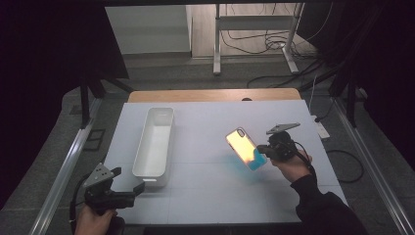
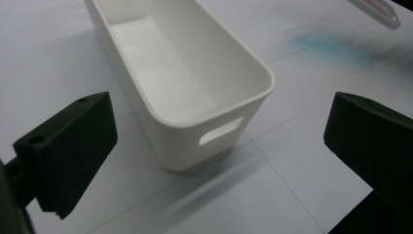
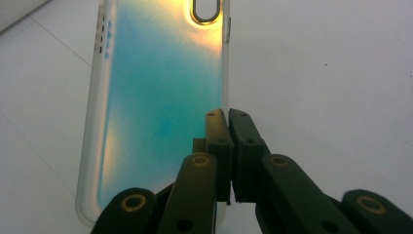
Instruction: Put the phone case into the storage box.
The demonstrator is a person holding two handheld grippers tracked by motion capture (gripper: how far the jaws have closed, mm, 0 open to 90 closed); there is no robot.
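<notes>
A phone case (image 1: pixel 246 148) with an orange-to-teal sheen hangs tilted above the white table (image 1: pixel 210 191), right of centre. My right gripper (image 1: pixel 265 151) is shut on its near right edge. In the right gripper view the jaws (image 3: pixel 228 119) pinch the case's side rim (image 3: pixel 160 92), with the camera cut-out at the top. A long white bin (image 1: pixel 155 142) stands empty at the left. My left gripper (image 1: pixel 133 188) is low at the front left, open. In its own view, the left gripper (image 2: pixel 216 105) has its jaws wide apart, facing the bin's near end (image 2: pixel 195 112) and its handle slot.
A wooden strip (image 1: pixel 214 95) borders the table's far edge. Metal rails (image 1: pixel 66 166) run along both sides. Beyond the table stand a desk frame (image 1: pixel 254 29) and floor cables (image 1: pixel 274 78). A corner of the case (image 2: pixel 377 10) shows in the left gripper view.
</notes>
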